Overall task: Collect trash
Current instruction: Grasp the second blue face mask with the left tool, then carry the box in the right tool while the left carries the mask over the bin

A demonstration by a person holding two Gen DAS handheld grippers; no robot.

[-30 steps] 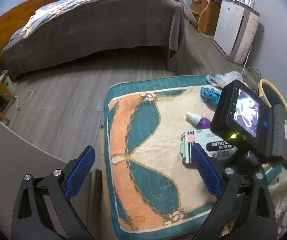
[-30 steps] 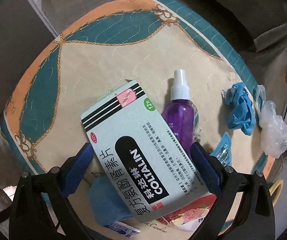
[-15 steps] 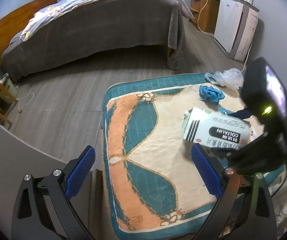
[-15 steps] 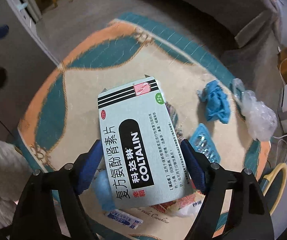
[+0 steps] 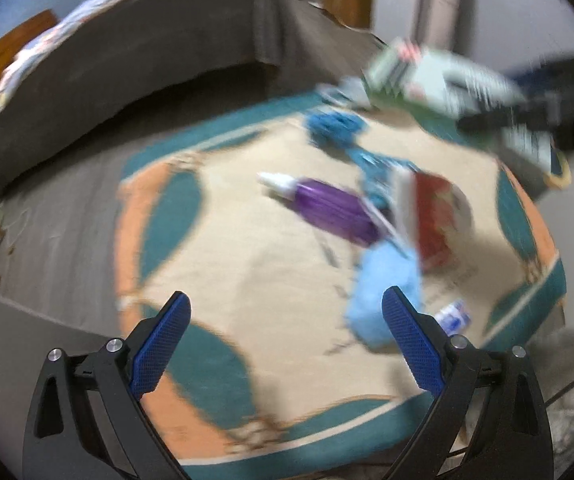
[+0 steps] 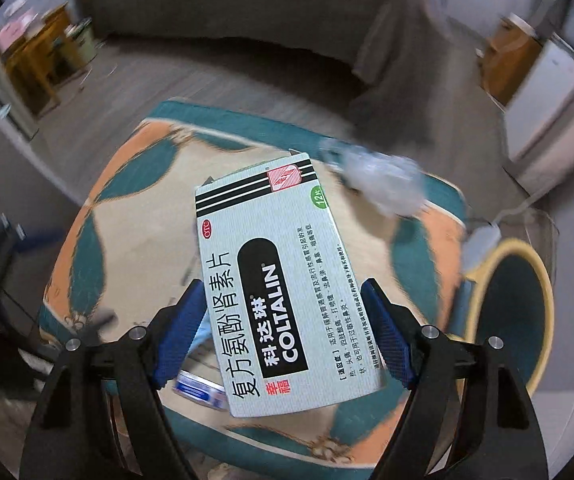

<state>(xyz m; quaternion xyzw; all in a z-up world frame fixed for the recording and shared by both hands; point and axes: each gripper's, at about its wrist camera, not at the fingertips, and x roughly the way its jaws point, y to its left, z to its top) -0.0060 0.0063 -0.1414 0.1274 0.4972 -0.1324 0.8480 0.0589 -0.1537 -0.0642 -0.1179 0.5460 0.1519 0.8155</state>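
Lifted off the quilted mat [image 6: 135,240] now, medicine box [image 6: 275,280] clamped in right gripper [image 6: 285,332], purple spray bottle [image 5: 331,208] at twelve o'clock of wide-open, empty left gripper [image 5: 283,336].

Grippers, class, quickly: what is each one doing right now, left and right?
Left gripper: open, nothing between its jaws, above the patterned blanket.
Right gripper: closed on the Coltalin medicine box, which is lifted off the blanket.
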